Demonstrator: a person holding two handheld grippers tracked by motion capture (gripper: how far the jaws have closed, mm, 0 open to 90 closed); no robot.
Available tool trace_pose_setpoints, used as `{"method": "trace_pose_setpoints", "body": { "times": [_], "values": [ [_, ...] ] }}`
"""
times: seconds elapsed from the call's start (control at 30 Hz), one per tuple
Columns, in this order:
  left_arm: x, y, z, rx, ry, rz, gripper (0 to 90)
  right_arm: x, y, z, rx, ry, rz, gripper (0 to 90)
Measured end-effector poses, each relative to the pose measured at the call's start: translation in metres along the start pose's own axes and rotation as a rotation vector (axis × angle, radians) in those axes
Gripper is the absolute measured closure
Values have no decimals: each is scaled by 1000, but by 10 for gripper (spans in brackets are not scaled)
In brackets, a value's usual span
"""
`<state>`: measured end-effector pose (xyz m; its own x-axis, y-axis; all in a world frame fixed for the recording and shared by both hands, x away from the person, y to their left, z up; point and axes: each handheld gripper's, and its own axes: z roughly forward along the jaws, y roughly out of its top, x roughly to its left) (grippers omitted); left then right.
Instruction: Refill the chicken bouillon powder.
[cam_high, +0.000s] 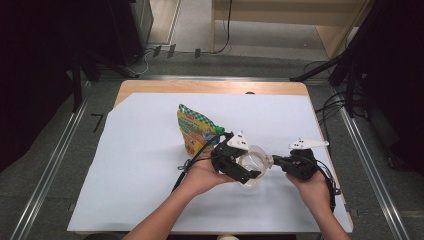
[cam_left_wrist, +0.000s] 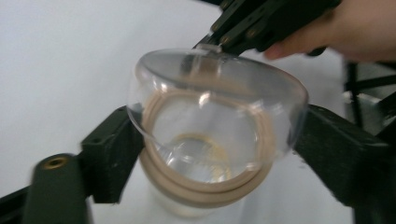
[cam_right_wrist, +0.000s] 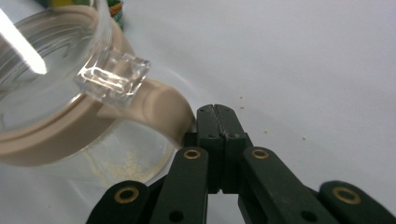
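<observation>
A clear glass jar (cam_high: 253, 161) with a beige seal ring (cam_left_wrist: 205, 191) stands on the white sheet, and its clear lid (cam_left_wrist: 219, 88) sits tilted over the mouth. My left gripper (cam_high: 248, 173) is shut on the jar, one black jaw on each side of the body (cam_left_wrist: 212, 156). My right gripper (cam_high: 274, 161) comes in from the right with its jaws pressed together. In the right gripper view its tip (cam_right_wrist: 217, 113) is against the beige ring's tab (cam_right_wrist: 163, 105), just below the lid's clear tab (cam_right_wrist: 112, 77). Nothing shows between its jaws.
A colourful green and orange snack bag (cam_high: 194, 128) stands just behind and left of the jar. White paper (cam_high: 145, 165) covers the wooden table (cam_high: 210, 87). A few crumbs (cam_right_wrist: 266, 131) lie on the paper near the right gripper. Floor rails run along both sides.
</observation>
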<state>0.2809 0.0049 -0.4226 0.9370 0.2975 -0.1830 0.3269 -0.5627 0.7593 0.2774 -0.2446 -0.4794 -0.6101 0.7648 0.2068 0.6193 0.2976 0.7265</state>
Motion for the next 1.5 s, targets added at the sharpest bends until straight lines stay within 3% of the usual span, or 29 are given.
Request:
{"method": "trace_pose_setpoints", "body": {
  "times": [0.03, 0.13, 0.23, 0.27, 0.3, 0.63, 1.03, 1.3, 1.5],
  "values": [
    [-1, 1, 0, -14, 2, -12, 427, 0, 0, 0, -2, -1, 1, 900],
    [-2, 4, 0, -2, 4, 2, 395, 1, 0, -1, -2, -3, -2, 900],
    [-7, 7, 0, -1, -20, 11, 559, 0, 0, -1, -2, 0, -6, 900],
    [-9, 9, 0, -3, -23, 23, 559, 0, 0, -2, -3, 0, -7, 900],
    [-10, 10, 0, -4, -25, 24, 636, 1, 0, -2, -5, 1, -7, 900],
    [-16, 30, 2, 17, -84, 46, 848, 1, -1, -3, -7, 7, 1, 900],
    [-15, 57, 18, 67, -119, 48, 855, 1, -4, -4, -8, 9, 7, 900],
    [-11, 62, 27, 94, -142, 30, 811, 2, -5, -7, -17, 13, 8, 900],
    [-10, 62, 21, 85, -153, 23, 740, 2, -5, -13, -43, 5, 10, 900]
  ]
}}
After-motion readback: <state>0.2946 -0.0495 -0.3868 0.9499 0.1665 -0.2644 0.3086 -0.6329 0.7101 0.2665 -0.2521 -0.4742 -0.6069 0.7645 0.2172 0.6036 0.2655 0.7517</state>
